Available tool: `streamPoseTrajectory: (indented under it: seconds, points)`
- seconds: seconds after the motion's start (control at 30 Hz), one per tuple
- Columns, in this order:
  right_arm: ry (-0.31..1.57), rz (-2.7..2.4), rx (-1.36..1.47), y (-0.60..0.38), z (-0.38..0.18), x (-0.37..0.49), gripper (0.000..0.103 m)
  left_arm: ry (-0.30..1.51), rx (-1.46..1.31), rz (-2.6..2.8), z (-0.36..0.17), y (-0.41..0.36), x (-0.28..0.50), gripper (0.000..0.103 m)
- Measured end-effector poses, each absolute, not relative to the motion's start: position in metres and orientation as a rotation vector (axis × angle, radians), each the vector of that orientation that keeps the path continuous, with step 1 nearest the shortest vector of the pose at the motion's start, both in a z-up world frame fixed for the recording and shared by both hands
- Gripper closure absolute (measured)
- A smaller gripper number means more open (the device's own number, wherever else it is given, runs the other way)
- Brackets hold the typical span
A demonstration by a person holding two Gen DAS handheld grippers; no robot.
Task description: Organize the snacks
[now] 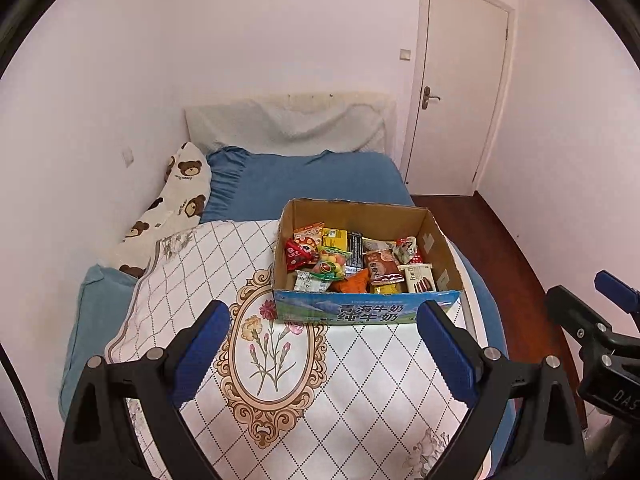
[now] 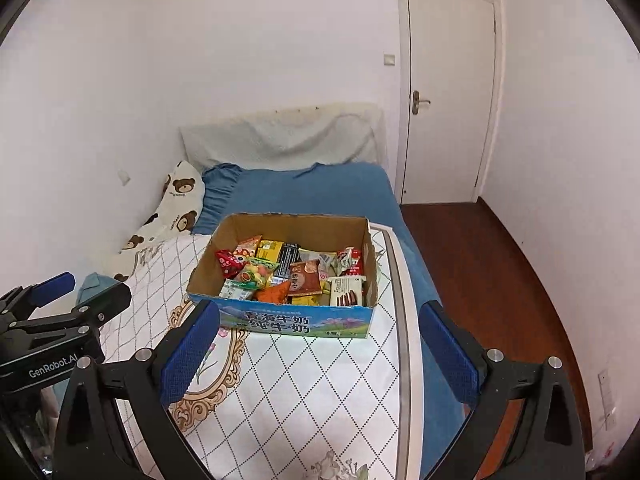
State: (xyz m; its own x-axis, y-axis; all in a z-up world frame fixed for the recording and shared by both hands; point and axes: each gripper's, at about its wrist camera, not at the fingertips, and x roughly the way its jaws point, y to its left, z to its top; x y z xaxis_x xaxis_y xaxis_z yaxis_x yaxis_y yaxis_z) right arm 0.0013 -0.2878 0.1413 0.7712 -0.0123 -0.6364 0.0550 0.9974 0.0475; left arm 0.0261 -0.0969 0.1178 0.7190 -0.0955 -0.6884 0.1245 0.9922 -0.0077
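Blue-padded fingers of the left gripper fill the bottom of the left wrist view, spread wide with nothing between them, hanging above a white quilt printed with a diamond lattice and an oval floral medallion. At that view's right edge, part of the right gripper shows side-on. In the right wrist view the right gripper stands just as wide and just as empty, over the same quilt near its right border.

Just beyond both sets of fingertips, a cardboard box sits on the quilt, open at the top, its near wall printed blue with a meadow scene and Chinese characters. Snacks lie heaped inside it: a red packet at the left, a clear bag of round coloured sweets beside it, an orange triangular pack against the near wall, a brown packet in the middle, and a white packet of chocolate biscuits at the near right corner.

Behind the box lies a blue bedsheet, with a long bear-print pillow against the left wall and a pale cloth-covered headboard at the far end. Right of the bed runs dark wooden floor, and a white door stands shut in the far corner.
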Motion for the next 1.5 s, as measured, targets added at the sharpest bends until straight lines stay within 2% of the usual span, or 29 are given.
streamPoseTrajectory:
  seconds: [0.27,0.3,0.33,0.37,0.73,1.5]
  points:
    - [0.678,-0.038,0.076,-0.292,0.144,-0.01,0.0,0.748,0.054,-0.107,0.116,-0.101,0.018,0.007]
    - [0.678,-0.038,0.077,-0.293,0.143,-0.009,0.0,0.75,0.051,-0.108,0.115,-0.101,0.018,0.006]
    - [0.679,-0.04,0.075,-0.293,0.142,-0.009,0.0,0.755,0.045,-0.109,0.114,-0.101,0.019,0.0]
    - [0.679,-0.042,0.074,-0.294,0.142,-0.009,0.0,0.757,0.034,-0.109,0.113,-0.1,0.021,0.0]
    - [0.698,-0.06,0.067,-0.301,0.128,0.015,0.0,0.768,0.026,-0.091,0.098,-0.105,0.044,0.0]
    - [0.772,-0.116,0.096,-0.313,0.06,0.107,0.0,0.879,0.053,-0.018,0.04,-0.113,0.13,0.0]
